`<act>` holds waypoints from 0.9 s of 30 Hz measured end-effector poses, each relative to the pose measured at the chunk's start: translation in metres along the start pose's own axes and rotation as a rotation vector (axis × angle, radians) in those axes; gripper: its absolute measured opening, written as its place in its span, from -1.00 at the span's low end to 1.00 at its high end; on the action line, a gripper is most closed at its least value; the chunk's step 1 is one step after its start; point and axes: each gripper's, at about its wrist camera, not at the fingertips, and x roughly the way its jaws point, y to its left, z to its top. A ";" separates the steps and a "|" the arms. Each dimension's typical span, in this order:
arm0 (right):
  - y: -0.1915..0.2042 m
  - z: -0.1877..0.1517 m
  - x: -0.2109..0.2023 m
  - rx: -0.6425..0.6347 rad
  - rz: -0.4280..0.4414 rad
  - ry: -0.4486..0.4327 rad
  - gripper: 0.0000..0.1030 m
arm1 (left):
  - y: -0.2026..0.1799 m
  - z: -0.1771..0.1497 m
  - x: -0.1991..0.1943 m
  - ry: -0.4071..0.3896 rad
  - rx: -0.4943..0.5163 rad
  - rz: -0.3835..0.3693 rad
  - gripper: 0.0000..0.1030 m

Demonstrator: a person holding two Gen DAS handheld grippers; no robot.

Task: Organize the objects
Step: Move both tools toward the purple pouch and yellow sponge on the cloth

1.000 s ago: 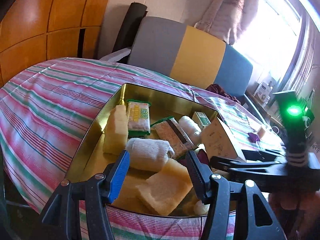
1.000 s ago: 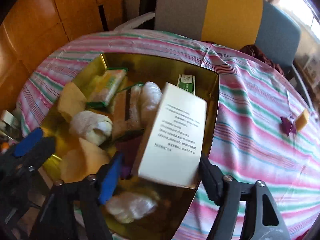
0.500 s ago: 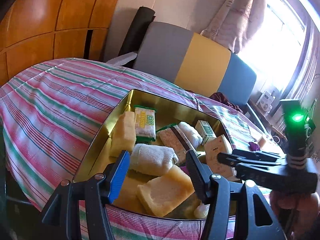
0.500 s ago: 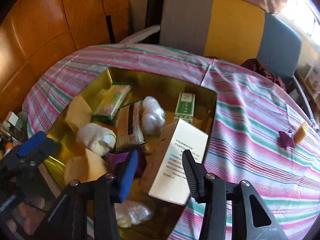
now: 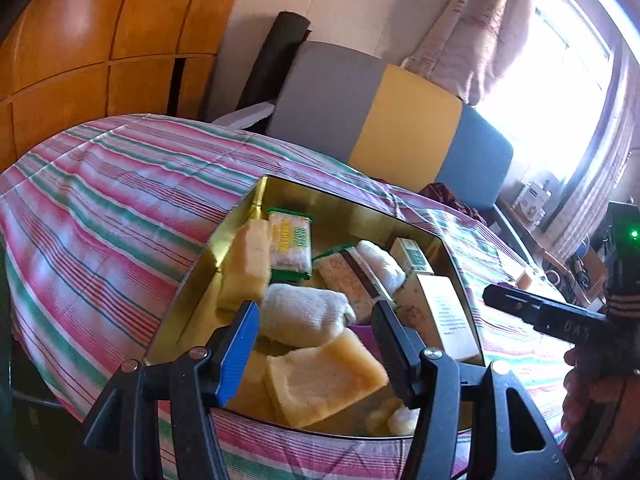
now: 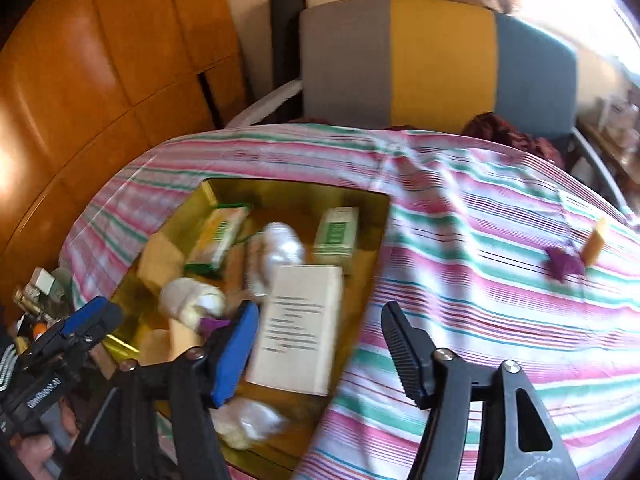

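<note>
A gold tin tray [image 5: 200, 258] sits on the striped tablecloth [image 5: 100, 216] and holds yellow sponges [image 5: 324, 376], a rolled white cloth [image 5: 304, 312], green packets [image 5: 290, 242] and a white printed box [image 5: 444, 316]. My left gripper [image 5: 316, 328] hovers open over the tray's near edge, nothing between its fingers. In the right wrist view the white box [image 6: 300, 328] lies flat in the tray [image 6: 300, 196]. My right gripper [image 6: 320, 328] is above the tray's right rim, its jaws opening and free of the box. A hand holds the right gripper [image 5: 492, 298] at the tray's right side.
A purple scrap [image 6: 564, 264] and an orange block [image 6: 594, 242] lie on the cloth far right of the tray. A grey, yellow and blue chair back [image 5: 400, 120] stands behind the table. Wooden cabinet doors [image 5: 80, 40] fill the left. Small clutter [image 6: 36, 288] sits past the table's left edge.
The right gripper let go of the white box, which dropped from tilted to flat in the tray, then the gripper drew back and up to the right. The left gripper stayed put.
</note>
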 end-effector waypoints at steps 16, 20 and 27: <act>-0.138 -0.042 0.004 0.115 -0.244 0.141 0.40 | -0.067 -0.021 0.000 0.059 0.185 -0.089 0.14; -0.164 -0.043 -0.002 0.109 -0.278 0.144 0.42 | -0.089 -0.024 0.001 0.075 0.235 -0.100 0.14; -0.206 -0.030 -0.007 0.091 -0.328 0.138 0.47 | -0.130 -0.026 0.010 0.114 0.313 -0.135 0.14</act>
